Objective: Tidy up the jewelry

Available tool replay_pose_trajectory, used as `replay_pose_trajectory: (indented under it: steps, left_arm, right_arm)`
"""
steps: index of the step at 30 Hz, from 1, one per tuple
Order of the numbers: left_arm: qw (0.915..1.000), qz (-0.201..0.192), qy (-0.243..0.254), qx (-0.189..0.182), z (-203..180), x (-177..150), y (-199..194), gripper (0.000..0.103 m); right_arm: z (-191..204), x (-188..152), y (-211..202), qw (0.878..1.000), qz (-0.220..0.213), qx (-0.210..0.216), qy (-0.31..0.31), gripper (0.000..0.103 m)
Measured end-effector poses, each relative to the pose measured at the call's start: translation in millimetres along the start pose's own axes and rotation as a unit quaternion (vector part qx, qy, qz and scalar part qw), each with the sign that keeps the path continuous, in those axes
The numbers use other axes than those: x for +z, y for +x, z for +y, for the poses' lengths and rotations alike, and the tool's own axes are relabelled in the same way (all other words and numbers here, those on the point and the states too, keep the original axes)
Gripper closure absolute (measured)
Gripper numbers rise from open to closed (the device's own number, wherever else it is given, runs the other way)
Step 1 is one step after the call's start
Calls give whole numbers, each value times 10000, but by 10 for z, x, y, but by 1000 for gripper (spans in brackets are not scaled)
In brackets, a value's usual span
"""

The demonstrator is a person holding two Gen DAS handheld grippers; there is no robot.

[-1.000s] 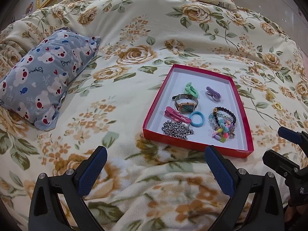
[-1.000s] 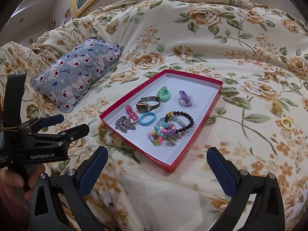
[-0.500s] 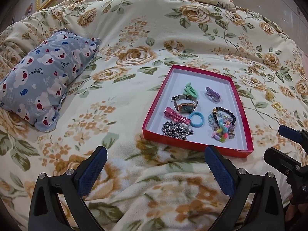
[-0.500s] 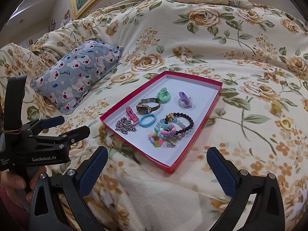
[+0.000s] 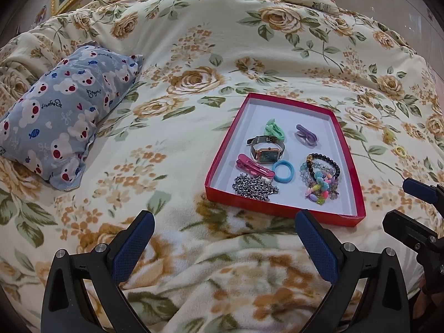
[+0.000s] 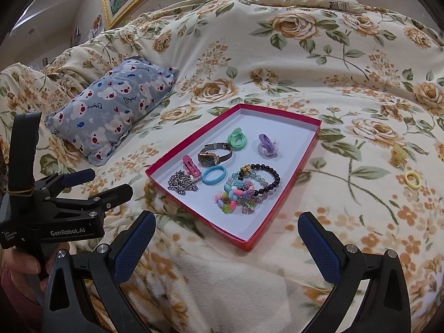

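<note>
Shallow red tray (image 5: 213, 176) with white floor lies flat on the bedspread. Inside: square-faced watch (image 5: 265, 149), green hair tie (image 5: 274, 131), purple clip (image 5: 306, 136), pink clip (image 5: 252, 165), blue ring-shaped hair tie (image 5: 282, 171), silver chain (image 5: 254, 186), beaded bracelets (image 5: 322, 177) (piled together). Outside, right of tray: yellow ring (image 6: 413, 179) and yellow claw clip (image 6: 399, 154).

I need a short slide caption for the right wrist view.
Open right gripper above a floral bedspread, facing a red tray of jewelry.
</note>
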State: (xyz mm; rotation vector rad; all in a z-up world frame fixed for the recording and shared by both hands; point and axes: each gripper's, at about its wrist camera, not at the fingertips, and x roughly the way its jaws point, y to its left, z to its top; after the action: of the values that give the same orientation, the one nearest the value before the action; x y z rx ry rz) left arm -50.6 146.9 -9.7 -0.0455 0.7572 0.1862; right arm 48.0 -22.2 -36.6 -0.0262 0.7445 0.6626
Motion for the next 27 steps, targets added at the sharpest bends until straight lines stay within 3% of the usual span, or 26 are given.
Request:
replay_pose_trajectory:
  steps: [27]
  left_arm:
    - [10000, -17, 48, 8, -2, 0, 10, 1]
  right_arm:
    - [22, 12, -7, 10000, 17, 0, 17, 0]
